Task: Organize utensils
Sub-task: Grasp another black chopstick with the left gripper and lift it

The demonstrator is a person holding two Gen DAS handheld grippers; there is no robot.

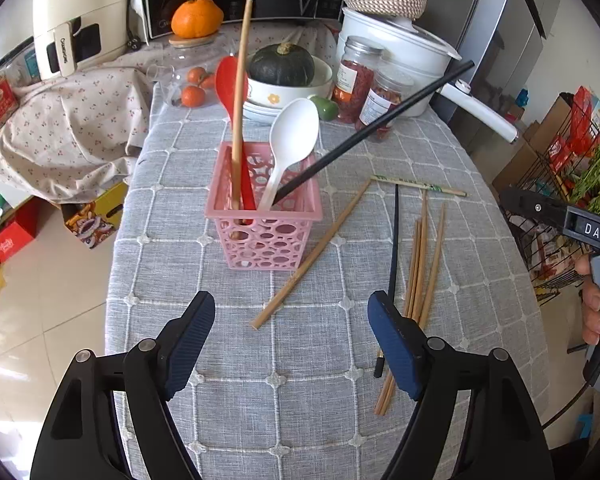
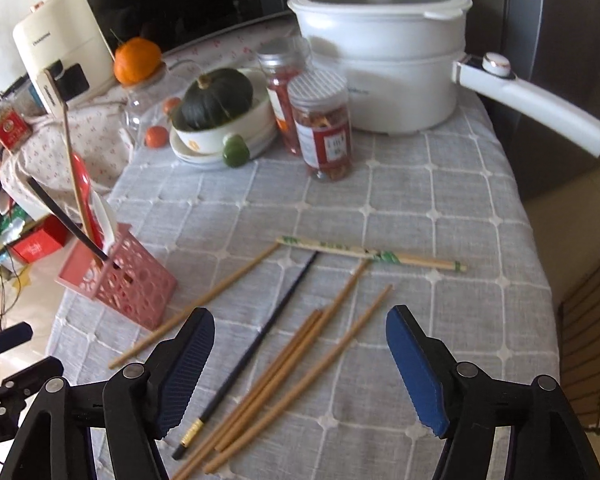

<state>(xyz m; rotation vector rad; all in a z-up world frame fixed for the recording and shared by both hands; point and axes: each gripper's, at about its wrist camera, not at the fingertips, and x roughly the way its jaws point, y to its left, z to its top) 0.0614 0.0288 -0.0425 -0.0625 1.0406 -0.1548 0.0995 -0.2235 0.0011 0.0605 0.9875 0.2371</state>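
Chopsticks (image 2: 300, 364), slender bamboo, loose on quilted cloth; perforated pink basket (image 1: 265, 222) upright; both grippers' ribbed fingers apart, empty.

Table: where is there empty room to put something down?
Bare cloth lies in front of the pink basket, near the table's front edge, and between the chopsticks and the white pot. The back is crowded with jars and bowls.

Both tongs are pointing steeply down. Left tongs (image 1: 291, 316) have jaws spread wide with nothing between the pads, right tongs (image 2: 300, 334) the same. A hand (image 1: 594, 300) grips the right handle.
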